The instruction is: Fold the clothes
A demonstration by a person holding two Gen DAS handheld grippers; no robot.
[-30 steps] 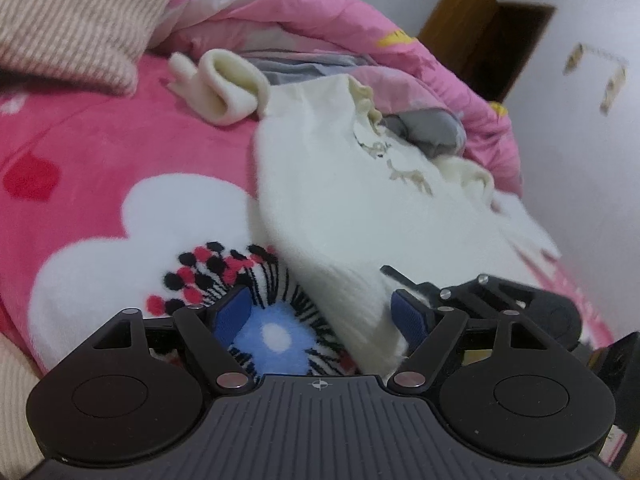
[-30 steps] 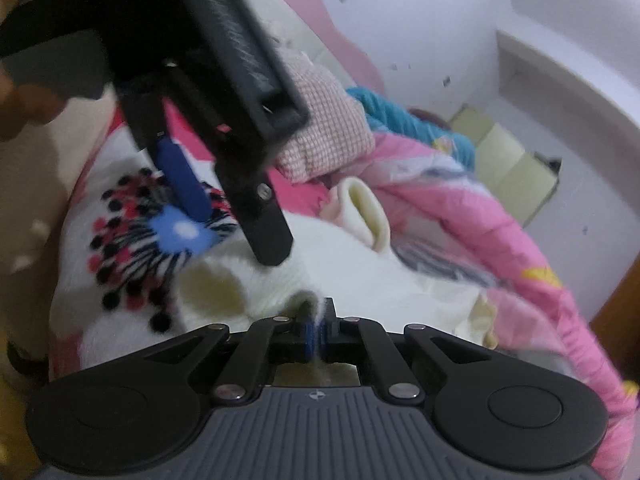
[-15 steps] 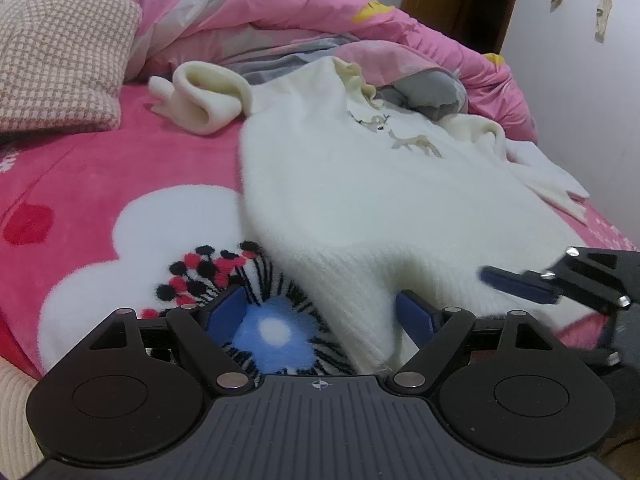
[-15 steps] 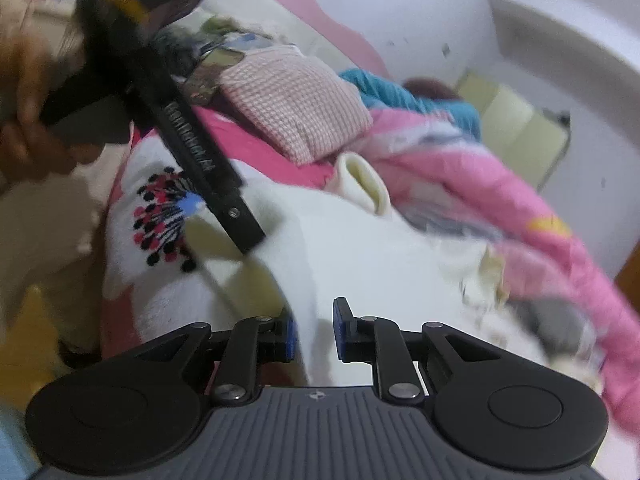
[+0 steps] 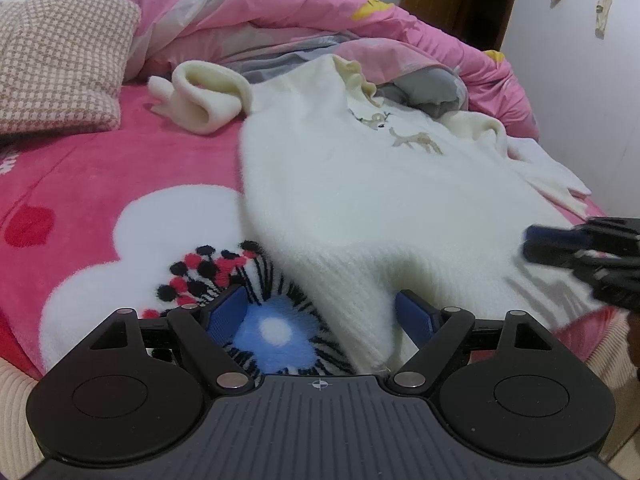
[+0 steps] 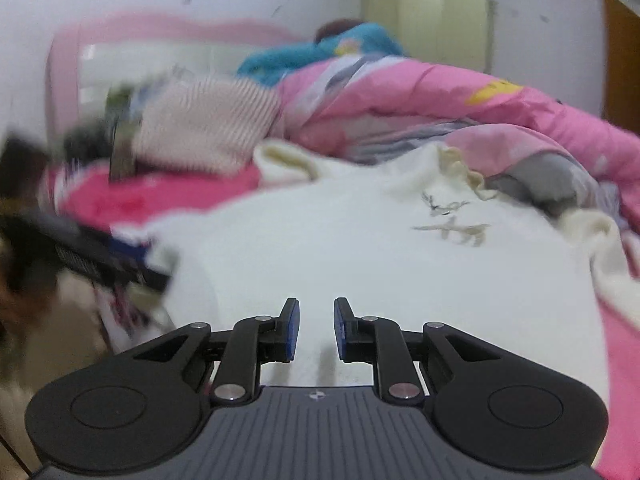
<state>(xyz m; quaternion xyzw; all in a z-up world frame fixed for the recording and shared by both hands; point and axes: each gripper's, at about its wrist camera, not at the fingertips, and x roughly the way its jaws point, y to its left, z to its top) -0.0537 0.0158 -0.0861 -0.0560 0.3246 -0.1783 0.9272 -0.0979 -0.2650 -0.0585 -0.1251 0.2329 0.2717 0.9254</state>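
— What has changed on the bed?
— The right gripper [image 6: 316, 328], clamped on the white sweater [image 5: 384, 208] a second ago, now stands slightly parted, empty, above its hem. The sweater lies flatter across the pink blanket [image 5: 80, 176].
— And the left gripper [image 5: 320, 316]?
— Wide open, straddling the hem corner. Only its view shows the blanket's blue flower [image 5: 276, 332]; the right view shows the pink headboard [image 6: 64, 60].

Right wrist view's left side is motion-smeared; black right gripper [image 5: 532, 242] gets cut off at left view's right edge.
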